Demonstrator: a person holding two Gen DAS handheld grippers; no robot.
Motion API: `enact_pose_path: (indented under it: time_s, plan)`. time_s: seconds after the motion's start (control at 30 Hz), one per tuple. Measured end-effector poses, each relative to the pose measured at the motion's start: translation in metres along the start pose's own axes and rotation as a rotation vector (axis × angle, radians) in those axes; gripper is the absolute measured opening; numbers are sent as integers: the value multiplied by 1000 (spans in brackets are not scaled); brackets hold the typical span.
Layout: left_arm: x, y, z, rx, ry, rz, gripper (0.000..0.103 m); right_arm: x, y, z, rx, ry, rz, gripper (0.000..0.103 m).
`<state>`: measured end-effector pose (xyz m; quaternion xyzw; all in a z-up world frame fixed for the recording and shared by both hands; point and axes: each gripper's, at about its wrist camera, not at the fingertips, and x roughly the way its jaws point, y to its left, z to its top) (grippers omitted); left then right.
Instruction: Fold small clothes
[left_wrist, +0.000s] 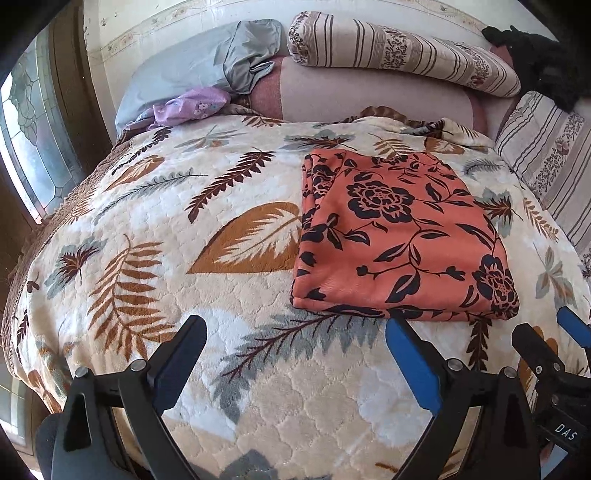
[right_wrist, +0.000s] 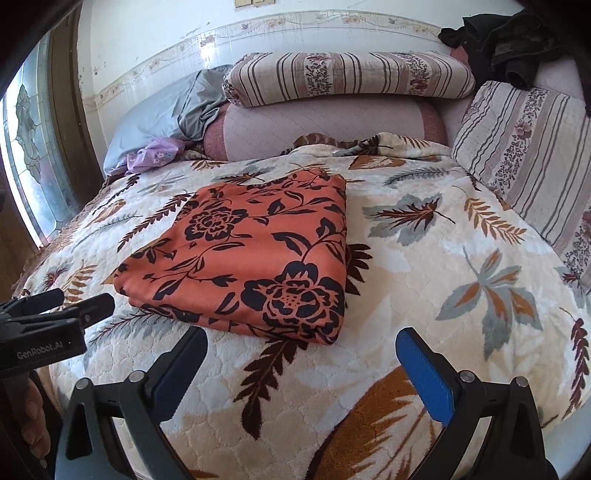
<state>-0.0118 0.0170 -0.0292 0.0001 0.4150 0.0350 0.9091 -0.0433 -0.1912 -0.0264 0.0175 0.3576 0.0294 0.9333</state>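
Left wrist view: my left gripper (left_wrist: 295, 332) tilts down over the leaf-print blanket (left_wrist: 155, 229), jaws spread wide, nothing between them, pads touching nothing. One folded orange floral cloth (left_wrist: 399, 236) lies flat just past my right-hand fingertip (left_wrist: 397, 328), its near edge right beside that tip, whether in contact I can't tell; it sits ahead and right of the gap between my fingers. My right gripper (left_wrist: 546, 332) pokes in at the lower right, one black finger and one blue pad showing, spread apart. Far beyond my fingers I count two striped pillows (left_wrist: 399, 51), one grey cloth (left_wrist: 243, 55), one purple floral garment (left_wrist: 192, 107) ahead-left, and one black garment (left_wrist: 535, 55) ahead-right.

Right wrist view: my right gripper (right_wrist: 301, 341) also points down at the blanket (right_wrist: 424, 295), jaws released wide, empty, holding nothing. The same single orange cloth (right_wrist: 240, 254) lies just ahead and left of my fingers, near corner close to my left-hand fingertip (right_wrist: 194, 343), not gripped. My left gripper (right_wrist: 74, 301) shows at the left edge, its two black fingertips seen side-on; from here I can't tell the gap. Two striped pillows (right_wrist: 347, 77), one grey cloth (right_wrist: 199, 103), one purple garment (right_wrist: 155, 155), one black garment (right_wrist: 509, 40) far ahead.
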Motion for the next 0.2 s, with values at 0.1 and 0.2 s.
enact_pose_path:
  time_s: [0.1,0.2]
  plan:
    - [-5,-7,-1,8,-27,-24,98,1,-2,-2,5,8,4,103]
    - [-9,-14,1,16,-50,-39,98,0,-2,-2,4,0,5,103]
